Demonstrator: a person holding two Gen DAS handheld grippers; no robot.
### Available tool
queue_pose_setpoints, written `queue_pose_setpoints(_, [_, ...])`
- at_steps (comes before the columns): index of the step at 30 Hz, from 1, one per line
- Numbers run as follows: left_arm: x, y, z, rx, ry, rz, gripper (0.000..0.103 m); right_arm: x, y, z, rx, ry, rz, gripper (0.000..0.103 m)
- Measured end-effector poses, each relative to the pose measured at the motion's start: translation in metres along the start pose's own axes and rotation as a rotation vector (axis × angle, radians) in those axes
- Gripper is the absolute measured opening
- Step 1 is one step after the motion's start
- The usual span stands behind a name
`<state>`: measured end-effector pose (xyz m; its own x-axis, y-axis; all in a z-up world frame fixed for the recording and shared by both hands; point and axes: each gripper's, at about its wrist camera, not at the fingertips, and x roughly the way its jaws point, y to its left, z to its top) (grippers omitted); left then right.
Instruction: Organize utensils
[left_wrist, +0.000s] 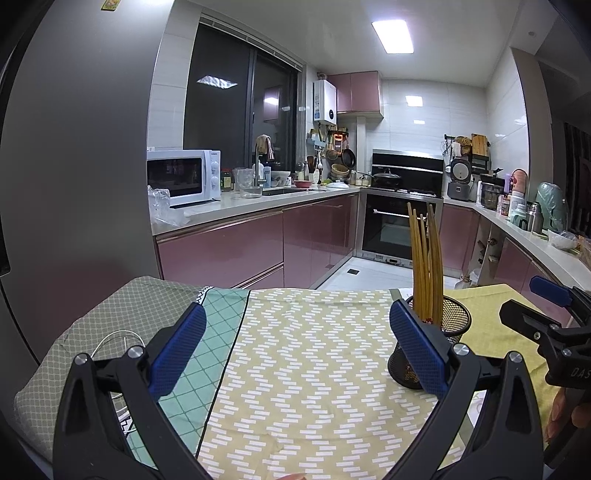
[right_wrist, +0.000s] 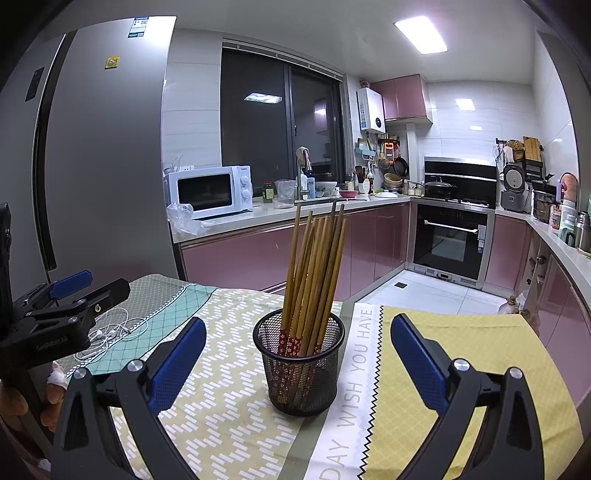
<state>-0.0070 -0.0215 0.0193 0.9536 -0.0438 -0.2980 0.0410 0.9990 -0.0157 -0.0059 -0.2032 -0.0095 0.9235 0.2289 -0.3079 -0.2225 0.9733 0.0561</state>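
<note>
A patchwork cloth (right_wrist: 229, 398) covered the table (left_wrist: 110, 314) in a pink-cabinet kitchen. Only the right wrist view showed white earphones (right_wrist: 110, 332) at far left. The mesh cup (right_wrist: 301, 363) of chopsticks (right_wrist: 314, 273) stood between the wide-spread right gripper (right_wrist: 297, 363); the left gripper (left_wrist: 297, 350), also wide and empty, had it just right.

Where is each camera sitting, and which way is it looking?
Left wrist: sits on the left gripper, looks across the patterned tablecloth toward the kitchen; the right gripper and some fingers show at the right edge.
Right wrist: sits on the right gripper, looks at the mesh holder of chopsticks; the left gripper shows at the left edge.
Shared: the holder, chopsticks, tablecloth, microwave.
</note>
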Motion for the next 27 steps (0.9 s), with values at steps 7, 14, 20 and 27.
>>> queue_pose_setpoints(7, [0.0007,0.0000,-0.0004,0.003,0.002,0.004,0.098,0.0002,-0.0011,0.0000,0.003,-0.001,-0.001,0.097])
queue_pose_setpoints(14, [0.0016,-0.0006,-0.0004,0.005,0.004,0.005,0.098,0.0001,-0.0014,-0.0007,0.003,-0.002,-0.003,0.097])
queue_pose_setpoints(20, [0.0034,-0.0003,-0.0010,0.007,0.005,0.005,0.098,0.0008,-0.0014,-0.0013,0.008,0.002,-0.001,0.097])
queue_pose_setpoints(27, [0.0034,-0.0009,-0.0008,0.007,0.005,0.005,0.098,0.0007,-0.0015,-0.0012,0.007,0.001,-0.001,0.097])
